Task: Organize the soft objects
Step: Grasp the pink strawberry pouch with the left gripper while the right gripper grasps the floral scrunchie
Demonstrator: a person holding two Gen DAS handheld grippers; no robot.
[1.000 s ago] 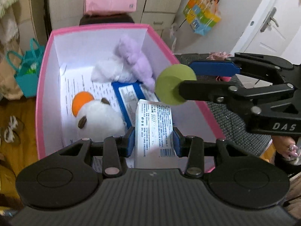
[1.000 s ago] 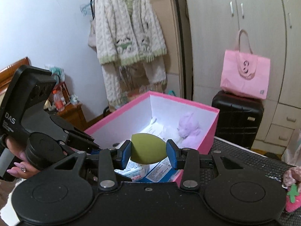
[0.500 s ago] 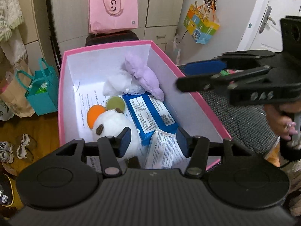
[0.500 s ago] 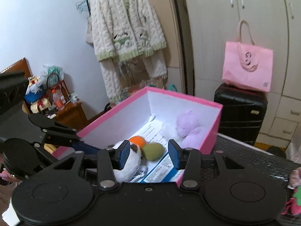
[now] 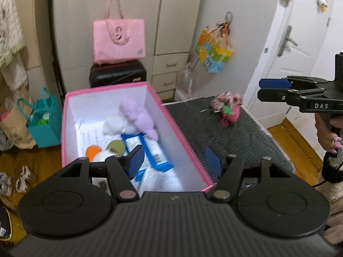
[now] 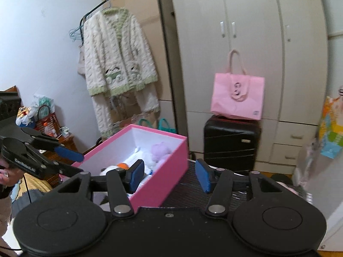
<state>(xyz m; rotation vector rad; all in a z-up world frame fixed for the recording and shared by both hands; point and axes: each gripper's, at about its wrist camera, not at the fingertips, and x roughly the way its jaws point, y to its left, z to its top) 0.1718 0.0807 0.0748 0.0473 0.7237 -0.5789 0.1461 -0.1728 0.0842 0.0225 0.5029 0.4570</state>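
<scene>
Soft toys and wipe packs already lay in the pink box (image 5: 184, 143), both the left gripper (image 5: 173, 160) and right gripper (image 6: 169, 176) had just been opening and stood spread and empty, and only the strawberry toy (image 5: 230, 112) remained on the table (image 5: 225, 137).

Your way down into the pink box (image 5: 184, 141) is open from above, though its floor is crowded (plush toys (image 5: 139, 117), blue packets (image 5: 150, 150)). The dark mat (image 5: 225, 132) right of it lies mostly bare; only a strawberry plush (image 5: 230, 112), seemingly atop fabric, blocks the far corner.

Left claw (image 5: 173, 160) and right claw (image 6: 169, 176), both just opening, empty.
</scene>
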